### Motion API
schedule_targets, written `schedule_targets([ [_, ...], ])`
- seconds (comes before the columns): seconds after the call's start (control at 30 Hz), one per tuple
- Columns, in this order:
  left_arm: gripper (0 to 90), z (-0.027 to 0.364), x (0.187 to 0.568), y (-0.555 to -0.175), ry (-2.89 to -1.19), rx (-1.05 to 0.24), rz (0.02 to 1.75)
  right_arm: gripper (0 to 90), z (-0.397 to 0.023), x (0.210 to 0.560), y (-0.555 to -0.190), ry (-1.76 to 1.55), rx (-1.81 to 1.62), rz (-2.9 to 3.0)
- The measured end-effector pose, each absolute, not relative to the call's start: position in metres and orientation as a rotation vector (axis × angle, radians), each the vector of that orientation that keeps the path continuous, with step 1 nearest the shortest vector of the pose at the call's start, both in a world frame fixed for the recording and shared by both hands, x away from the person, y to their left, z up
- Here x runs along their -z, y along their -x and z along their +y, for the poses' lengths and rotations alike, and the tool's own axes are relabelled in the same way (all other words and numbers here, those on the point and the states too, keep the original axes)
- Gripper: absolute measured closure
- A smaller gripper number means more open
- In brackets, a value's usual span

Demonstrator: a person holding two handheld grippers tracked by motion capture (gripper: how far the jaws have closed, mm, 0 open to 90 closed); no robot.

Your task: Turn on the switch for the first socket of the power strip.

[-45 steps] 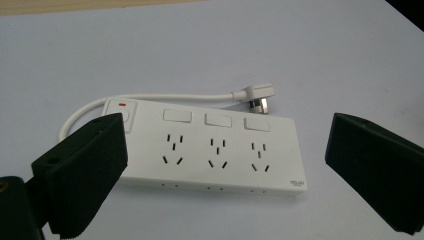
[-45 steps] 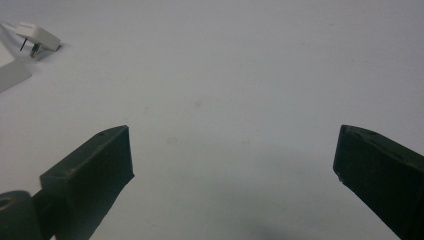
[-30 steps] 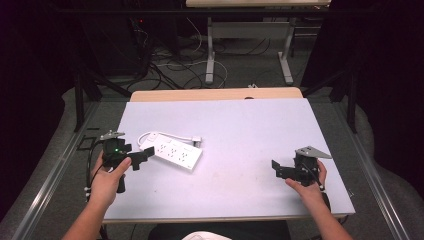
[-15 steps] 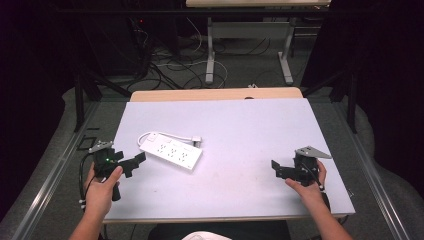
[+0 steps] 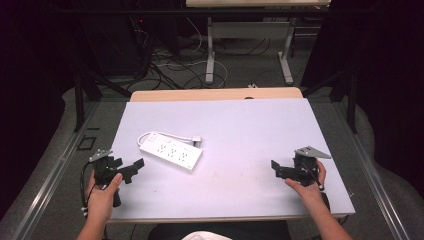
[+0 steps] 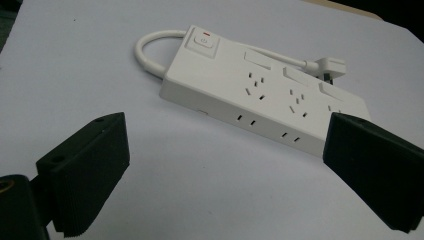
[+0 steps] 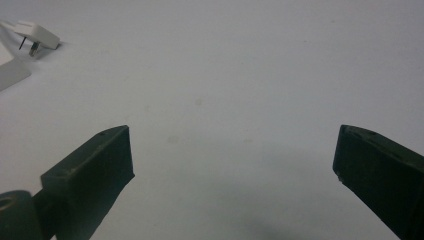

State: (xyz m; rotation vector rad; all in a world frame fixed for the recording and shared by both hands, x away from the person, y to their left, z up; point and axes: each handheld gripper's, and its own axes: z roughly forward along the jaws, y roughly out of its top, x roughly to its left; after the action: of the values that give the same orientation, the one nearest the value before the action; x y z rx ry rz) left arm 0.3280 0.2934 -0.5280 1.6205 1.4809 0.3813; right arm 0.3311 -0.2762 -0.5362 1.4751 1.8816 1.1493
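High view, near edge: your left gripper (image 5: pixel 131 170) at lower left and your right gripper (image 5: pixel 276 168) at lower right, jaws spread wide, each holding nothing.
Left-of-centre: power strip (image 5: pixel 171 152) lies flat on the table (image 5: pixel 250 135), near your left gripper, untouched.
Progress: nothing grasped; reach and grip remain, I judge.
Count: two grippers, one strip, one plug (image 5: pixel 196 141).

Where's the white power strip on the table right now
In the high view the white power strip lies flat on the left half of the table, just ahead of the open left gripper, apart from it, its plug beside it.
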Motion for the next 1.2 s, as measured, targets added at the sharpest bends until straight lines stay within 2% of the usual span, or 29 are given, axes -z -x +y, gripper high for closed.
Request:
schedule_targets([
  [0.4, 4.6, 0.295, 0.543, -0.328, -1.674, -0.432, 1.489, 2.0, -0.277, 0.536, -0.331, -1.463, -1.148, 1.888],
  [0.57, 4.6, 0.295, 0.548, -0.328, -1.687, -0.394, 1.485, 2.1, -0.278, 0.536, -0.332, -1.459, -1.146, 1.89],
  [1.2, 4.0, 0.289, 0.556, -0.329, -1.733, -0.392, 1.475, 2.1, -0.278, 0.536, -0.332, -1.455, -1.154, 1.89],
])
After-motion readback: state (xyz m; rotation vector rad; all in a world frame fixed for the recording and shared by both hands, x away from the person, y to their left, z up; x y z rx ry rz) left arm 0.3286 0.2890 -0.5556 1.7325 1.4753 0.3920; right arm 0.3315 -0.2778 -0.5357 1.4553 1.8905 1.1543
